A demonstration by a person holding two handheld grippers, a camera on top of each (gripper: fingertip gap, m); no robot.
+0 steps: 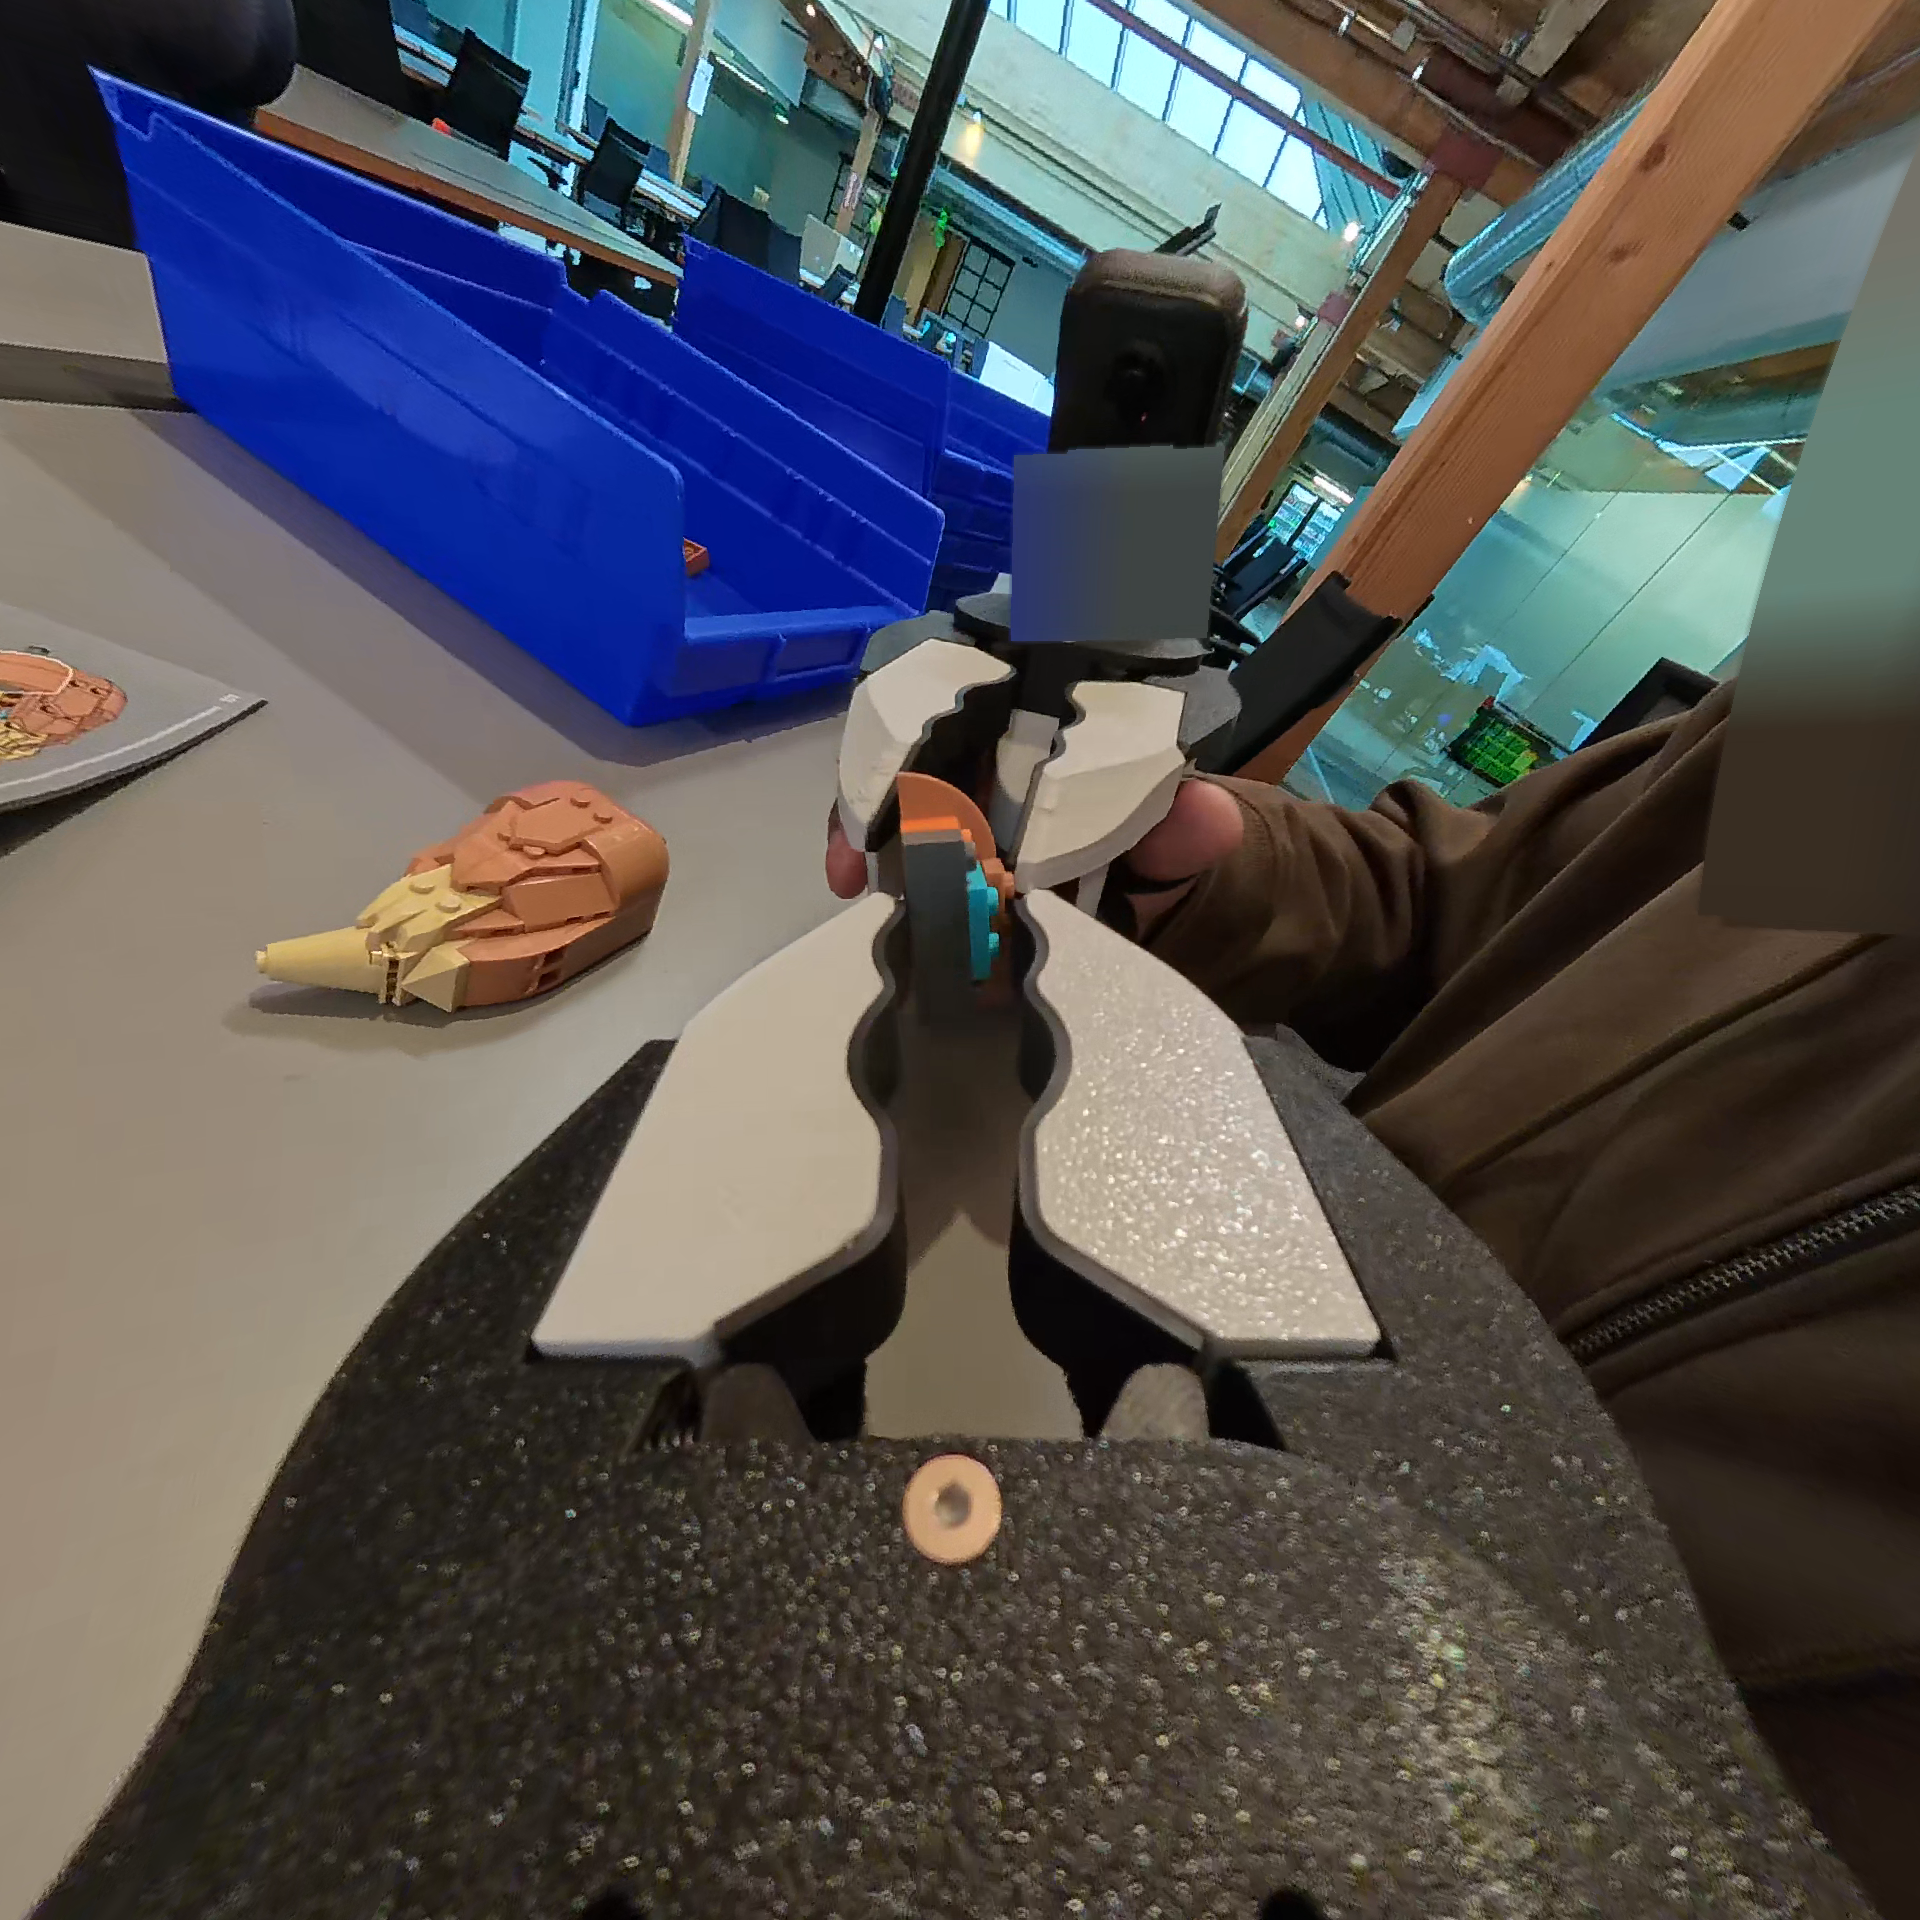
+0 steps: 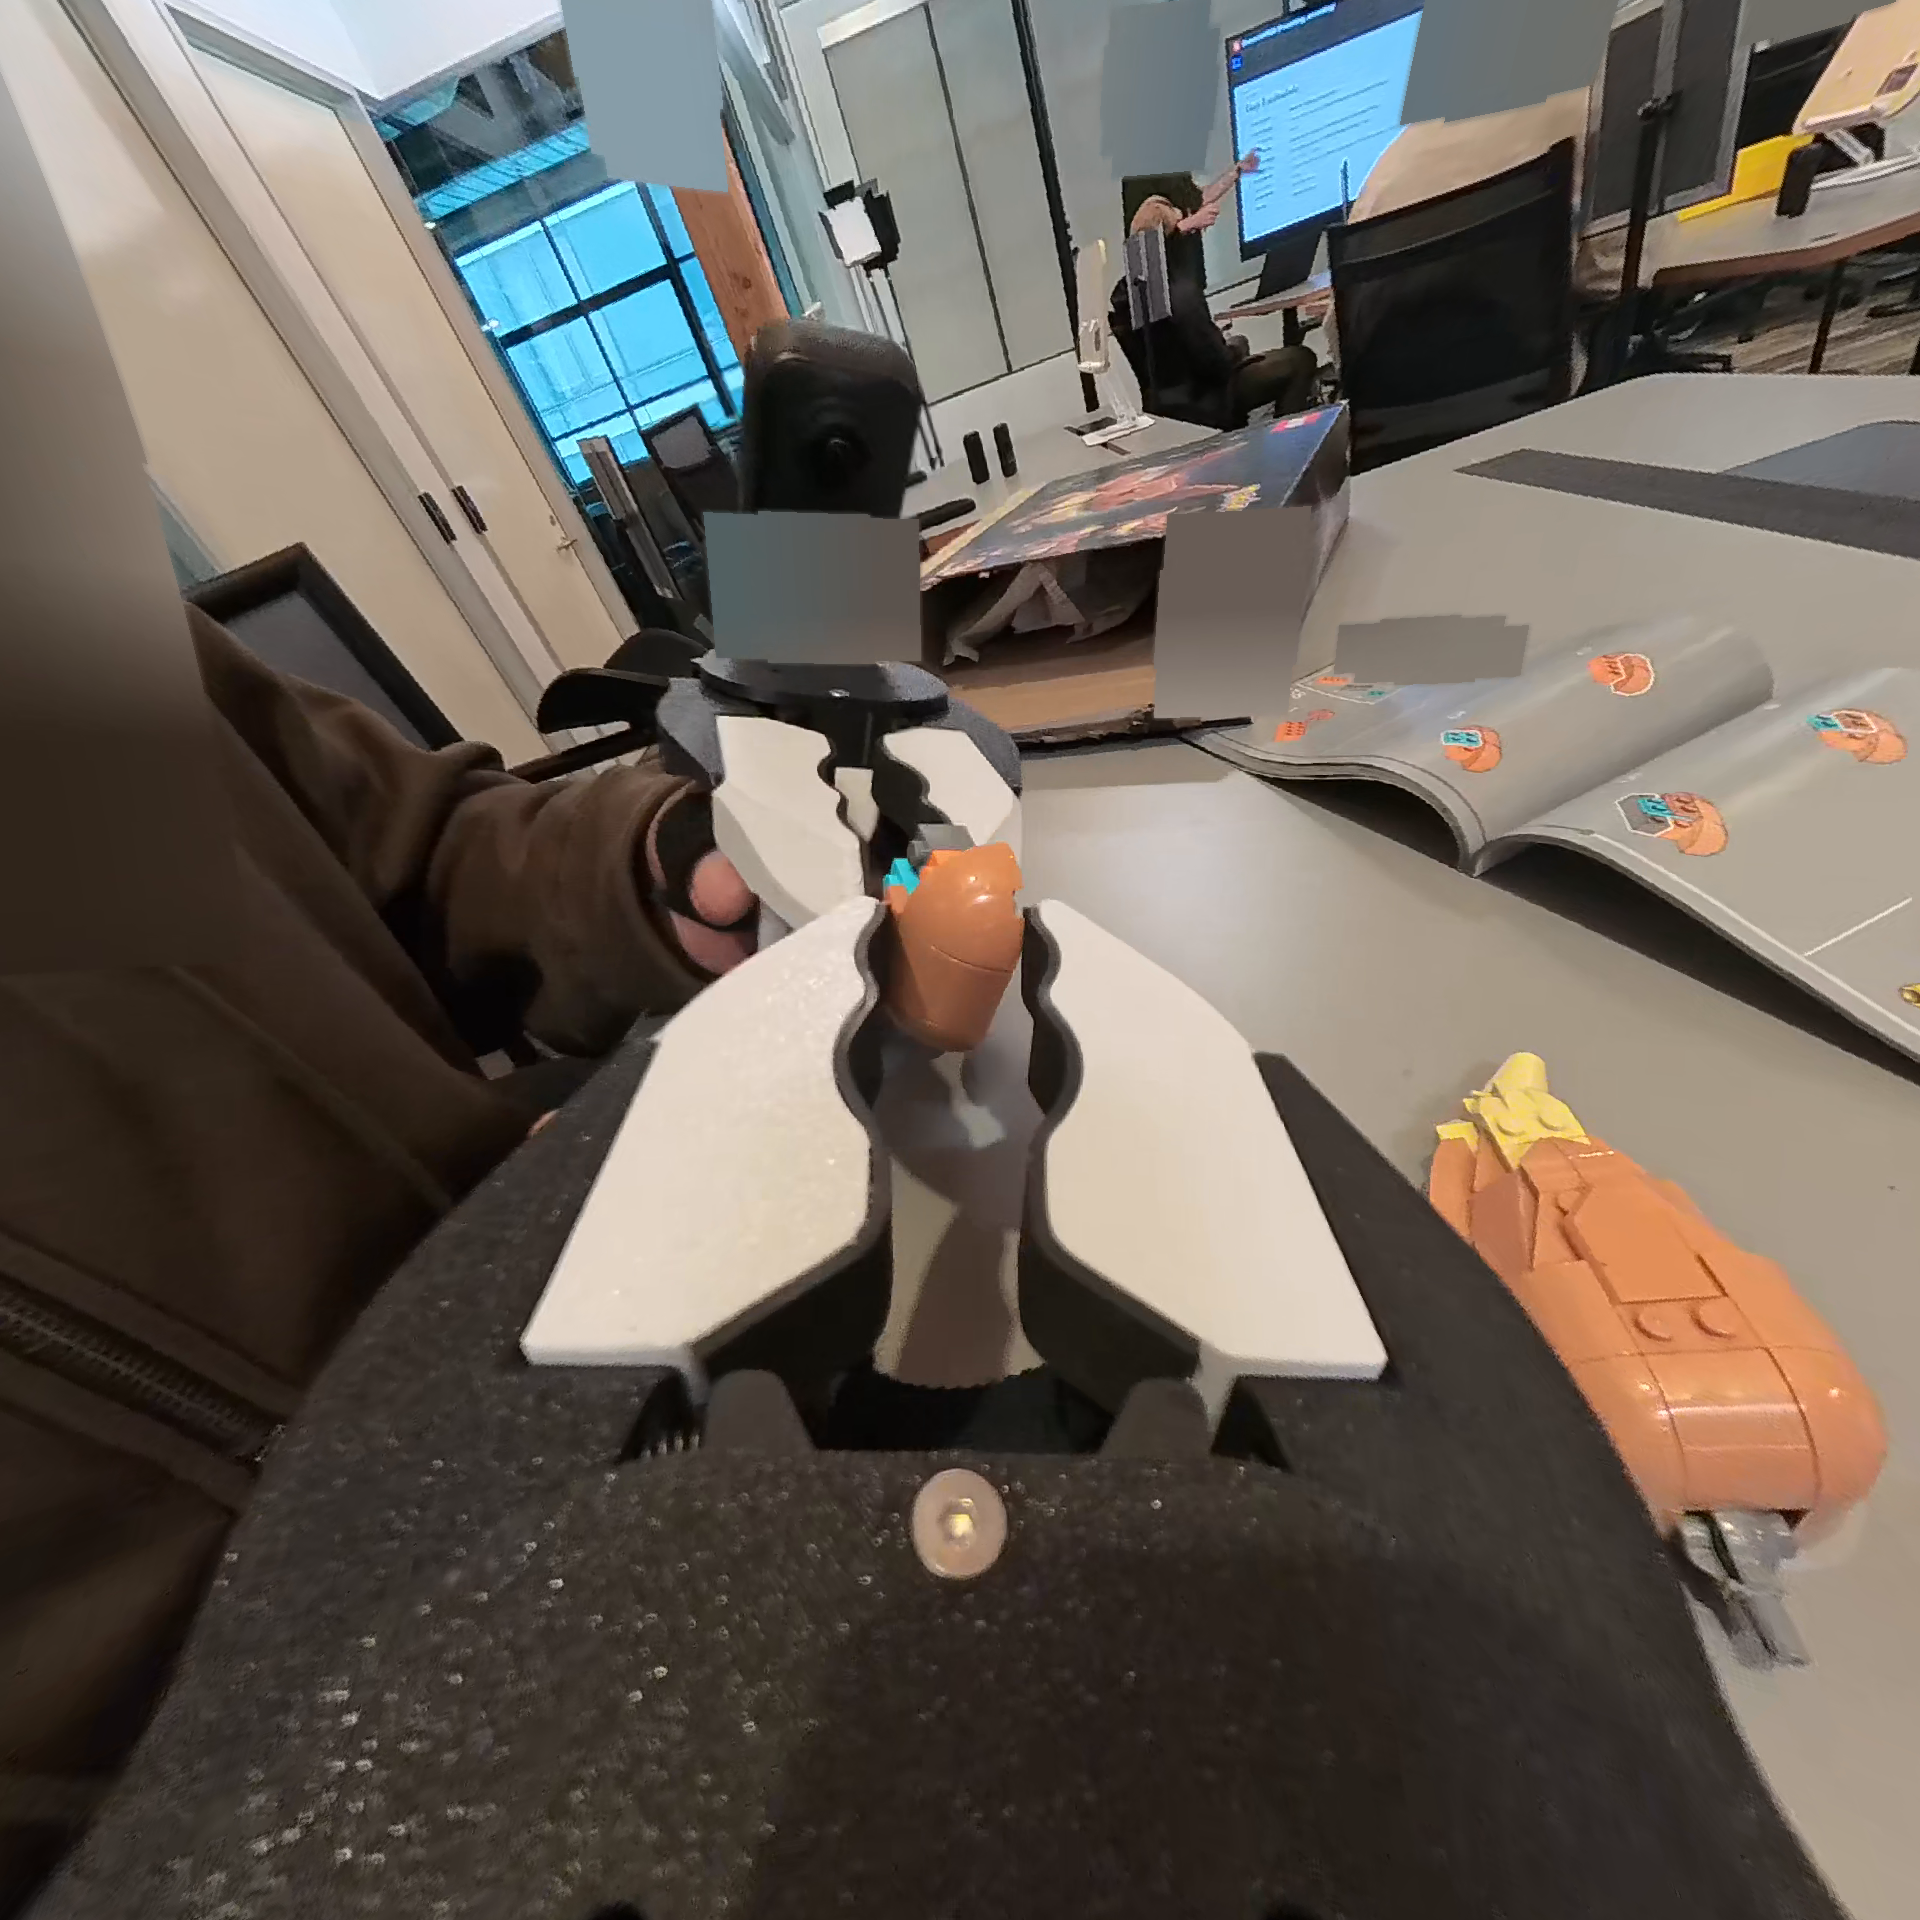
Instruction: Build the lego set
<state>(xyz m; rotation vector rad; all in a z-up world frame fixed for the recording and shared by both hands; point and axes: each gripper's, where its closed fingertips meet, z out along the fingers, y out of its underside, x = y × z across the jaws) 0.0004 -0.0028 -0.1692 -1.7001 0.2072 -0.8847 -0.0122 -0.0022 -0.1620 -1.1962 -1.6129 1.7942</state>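
My two grippers face each other above the grey table (image 1: 208, 1143) and meet on one small lego assembly. My left gripper (image 1: 956, 935) is shut on its dark grey plate (image 1: 933, 914), which carries teal and orange pieces. My right gripper (image 2: 951, 930) is shut on its rounded brown part (image 2: 951, 961). The right gripper (image 1: 992, 800) shows opposite in the left wrist view, and the left gripper (image 2: 873, 831) shows opposite in the right wrist view. A larger brown and tan lego build (image 1: 488, 904) lies on the table, and also shows in the right wrist view (image 2: 1642, 1320).
Blue bins (image 1: 468, 468) stand at the back left, one with a small brown brick (image 1: 694, 556). An open instruction booklet (image 2: 1662, 810) lies on the table, its corner in the left wrist view (image 1: 94, 727). The lego box (image 2: 1143, 499) sits behind. A person's brown sleeves (image 1: 1558, 987) flank both grippers. Left and right tips are no more than a few centimetres apart.
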